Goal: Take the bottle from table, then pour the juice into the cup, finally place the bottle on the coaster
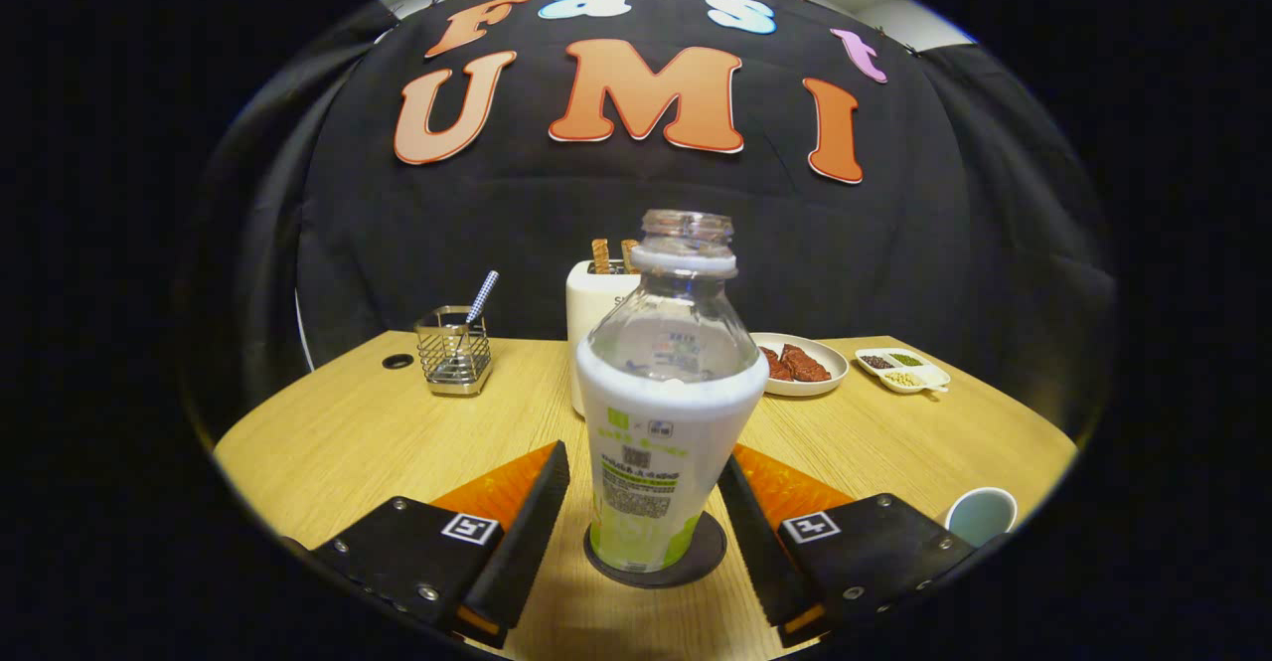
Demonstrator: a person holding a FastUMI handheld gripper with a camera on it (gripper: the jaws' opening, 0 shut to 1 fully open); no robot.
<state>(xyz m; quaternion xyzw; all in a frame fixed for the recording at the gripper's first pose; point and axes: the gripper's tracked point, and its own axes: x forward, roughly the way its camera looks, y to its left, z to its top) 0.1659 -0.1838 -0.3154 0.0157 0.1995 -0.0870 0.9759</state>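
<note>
Clear plastic with a white and green label, the uncapped bottle (pixel 664 413) stands upright on the dark round coaster (pixel 656 554), and your gripper (pixel 644 487) is spread wide around it, one finger on each side with a gap to the label, so neither finger presses it. The cup (pixel 981 515) sits on the wooden table (pixel 338 432) just beside the right finger, well apart from the bottle. Beyond the bottle you see a white toaster (pixel 594 308), a wire holder (pixel 454 348), a plate (pixel 807 365) of food and a small divided dish (pixel 904 370).
</note>
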